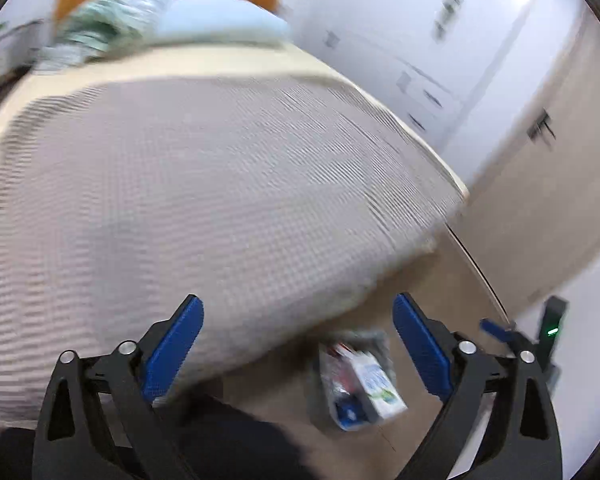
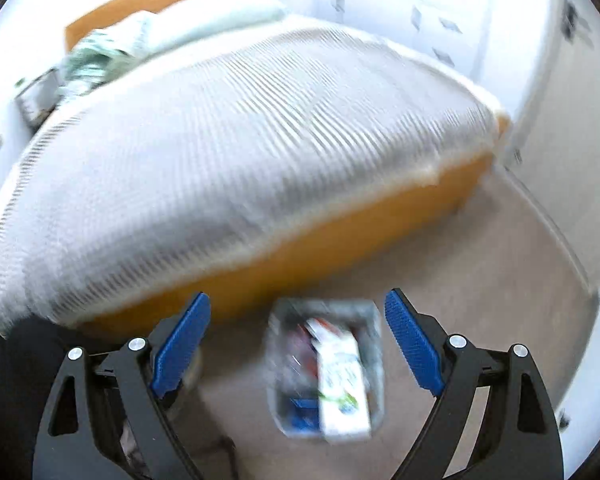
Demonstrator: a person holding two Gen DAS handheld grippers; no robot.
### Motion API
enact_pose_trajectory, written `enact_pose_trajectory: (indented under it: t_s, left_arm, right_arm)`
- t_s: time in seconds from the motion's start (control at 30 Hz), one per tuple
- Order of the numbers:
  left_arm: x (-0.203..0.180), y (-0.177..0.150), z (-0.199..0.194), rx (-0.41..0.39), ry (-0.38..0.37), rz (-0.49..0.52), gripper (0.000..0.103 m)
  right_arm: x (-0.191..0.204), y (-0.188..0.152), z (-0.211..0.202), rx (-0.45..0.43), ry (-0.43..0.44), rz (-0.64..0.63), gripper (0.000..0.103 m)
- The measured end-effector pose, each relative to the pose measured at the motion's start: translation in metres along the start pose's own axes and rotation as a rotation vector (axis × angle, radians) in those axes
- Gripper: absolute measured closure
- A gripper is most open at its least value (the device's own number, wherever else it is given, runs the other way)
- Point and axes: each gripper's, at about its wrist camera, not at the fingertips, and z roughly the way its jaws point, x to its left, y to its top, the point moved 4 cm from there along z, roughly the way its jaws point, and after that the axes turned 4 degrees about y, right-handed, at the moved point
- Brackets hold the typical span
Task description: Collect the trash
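Observation:
A small grey trash bin (image 2: 374,320) stands on the beige floor at the foot of the bed, filled with packaging. A white carton (image 2: 342,388) with green and blue print lies on top of it. Seen from the left wrist, the same bin (image 1: 380,338) with the carton (image 1: 376,384) sits low between the fingers. My left gripper (image 1: 298,312) is open, high above the floor, with nothing between its blue pads. My right gripper (image 2: 298,308) is open too, well above the bin and empty. Part of it, the right gripper (image 1: 500,330), shows at the left view's right edge. Both views are motion-blurred.
A bed (image 2: 220,152) with a grey waffle blanket fills the left and centre, its orange wooden frame (image 2: 340,240) facing the bin. Pillows (image 1: 204,20) lie at the headboard. White wardrobes (image 1: 440,40) and a beige door (image 1: 548,140) line the right. A dark-clothed leg (image 1: 236,440) is below.

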Motion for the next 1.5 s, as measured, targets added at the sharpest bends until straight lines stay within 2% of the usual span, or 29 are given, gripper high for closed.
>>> enact_pose_trajectory:
  t_s: [0.17, 0.3, 0.47, 0.63, 0.77, 0.87, 0.93, 0.97, 1.03, 1.1, 1.17, 1.2, 1.33, 1.4, 1.5]
  left_arm:
    - [0.105, 0.023, -0.055, -0.087, 0.121, -0.101, 0.009]
    - [0.178, 0.034, -0.082, -0.175, 0.27, -0.163, 0.008]
    - [0.254, 0.04, -0.072, -0.14, 0.364, -0.261, 0.008]
    - [0.302, 0.058, -0.051, -0.193, 0.462, -0.23, 0.008]
    - [0.323, 0.082, -0.037, -0.266, 0.514, -0.174, 0.008]
    - [0.333, 0.099, -0.025, -0.349, 0.52, -0.152, 0.008]
    - [0.338, 0.103, -0.019, -0.434, 0.538, -0.131, 0.008]
    - [0.343, 0.104, -0.014, -0.48, 0.556, -0.146, 0.008]
    - [0.35, 0.102, -0.002, -0.553, 0.539, -0.191, 0.008]
    - [0.347, 0.111, 0.009, -0.537, 0.537, -0.152, 0.008]
    - [0.338, 0.119, 0.004, -0.597, 0.574, -0.082, 0.008]
    - [0.336, 0.12, 0.003, -0.629, 0.58, -0.078, 0.008]
    - [0.335, 0.117, 0.01, -0.629, 0.53, -0.117, 0.008]
    - [0.332, 0.116, 0.016, -0.617, 0.526, -0.094, 0.008]
    - [0.325, 0.114, 0.018, -0.61, 0.538, -0.043, 0.008]
  right_arm:
    - [0.107, 0.063, -0.002, -0.071, 0.078, -0.144, 0.018]
    - [0.184, 0.091, 0.023, -0.063, 0.104, -0.243, 0.018]
    - [0.268, 0.113, 0.07, -0.011, 0.163, -0.308, 0.018]
    - [0.327, 0.14, 0.102, -0.022, 0.19, -0.351, 0.018]
    - [0.354, 0.151, 0.124, -0.073, 0.185, -0.349, 0.018]
    - [0.364, 0.161, 0.142, -0.189, 0.241, -0.311, 0.018]
    - [0.363, 0.16, 0.151, -0.257, 0.254, -0.278, 0.018]
    - [0.361, 0.158, 0.155, -0.297, 0.262, -0.255, 0.018]
    - [0.355, 0.153, 0.163, -0.382, 0.272, -0.225, 0.018]
    - [0.358, 0.156, 0.165, -0.424, 0.239, -0.269, 0.018]
    - [0.363, 0.163, 0.158, -0.474, 0.22, -0.308, 0.018]
    - [0.364, 0.166, 0.152, -0.513, 0.217, -0.313, 0.018]
    - [0.369, 0.166, 0.154, -0.569, 0.247, -0.326, 0.018]
    - [0.372, 0.163, 0.161, -0.58, 0.232, -0.344, 0.018]
    - [0.371, 0.165, 0.173, -0.539, 0.227, -0.342, 0.018]
